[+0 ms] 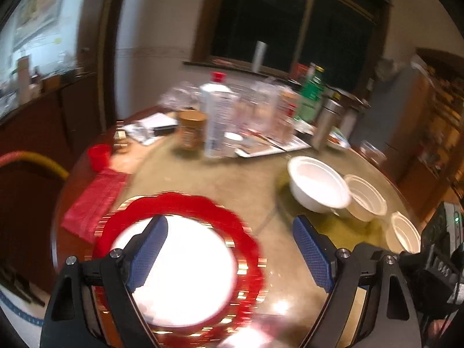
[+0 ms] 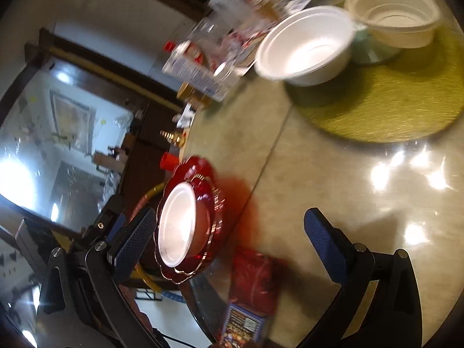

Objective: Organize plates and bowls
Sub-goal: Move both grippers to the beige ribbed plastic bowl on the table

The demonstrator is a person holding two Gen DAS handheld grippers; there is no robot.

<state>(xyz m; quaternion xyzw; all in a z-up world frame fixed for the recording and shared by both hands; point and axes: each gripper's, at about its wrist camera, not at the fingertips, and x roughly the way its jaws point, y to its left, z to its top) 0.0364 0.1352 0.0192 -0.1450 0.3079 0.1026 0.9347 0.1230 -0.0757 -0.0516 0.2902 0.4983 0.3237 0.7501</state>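
Both grippers, left point(image 1: 230, 249) and right point(image 2: 229, 249), gaped empty; best approach: square up on red plate point(image 1: 179, 261) rim.

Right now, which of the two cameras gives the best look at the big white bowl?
The right wrist view: the white bowl sits large near the top, its inside and rim on show, only slightly blurred. The left wrist view shows the same bowl smaller, off to the right beside two cream bowls.
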